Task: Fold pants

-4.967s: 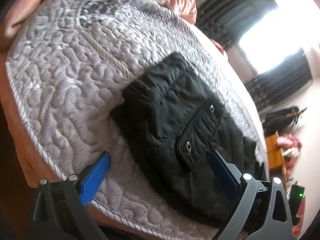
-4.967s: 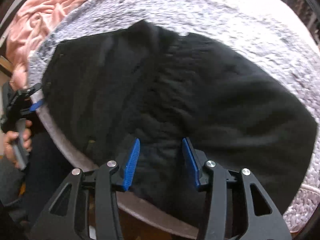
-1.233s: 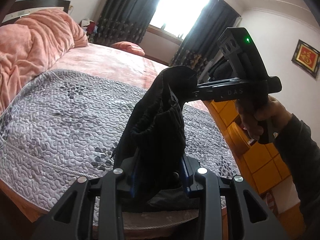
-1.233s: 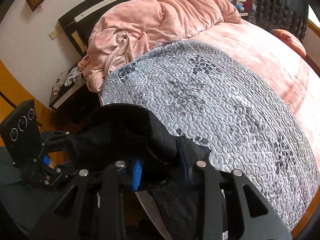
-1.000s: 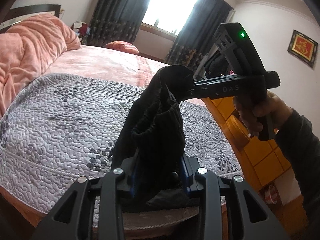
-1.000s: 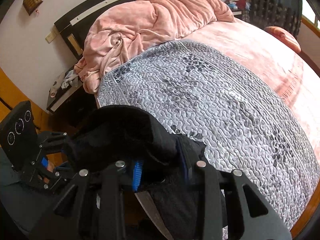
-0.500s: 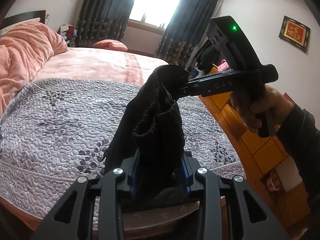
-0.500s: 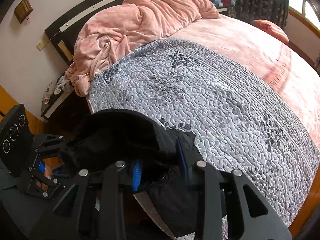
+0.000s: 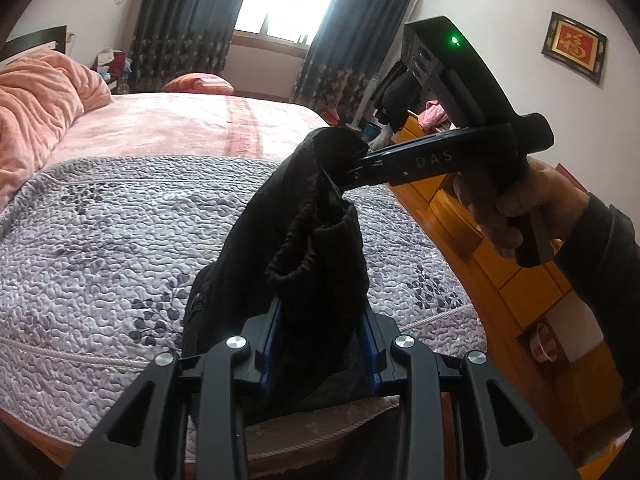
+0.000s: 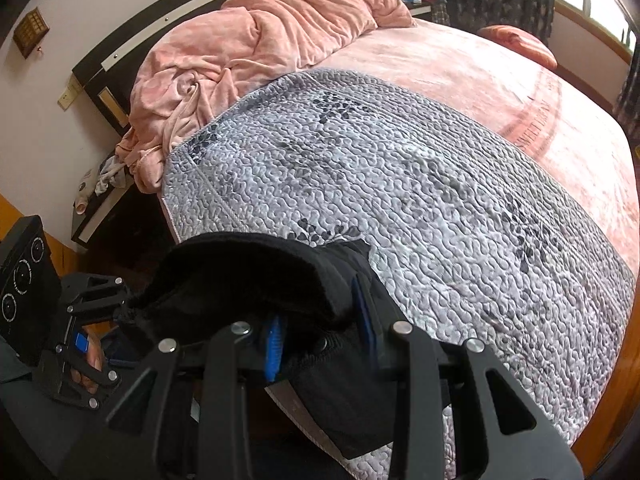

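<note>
Gripping bunched black pants (image 9: pixel 316 264), the left gripper (image 9: pixel 320 344) and right gripper (image 10: pixel 320 340) stay clamped on them. They now hang lifted above the quilt's (image 10: pixel 420 184) near edge, ready for relaying.

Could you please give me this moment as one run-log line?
phase: carrying | pants: bunched, lifted above grey quilt | left gripper: shut on pants | right gripper: shut on pants

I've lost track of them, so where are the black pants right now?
The black pants hang bunched between the left gripper and right gripper, above the near edge of the grey quilt.
</note>
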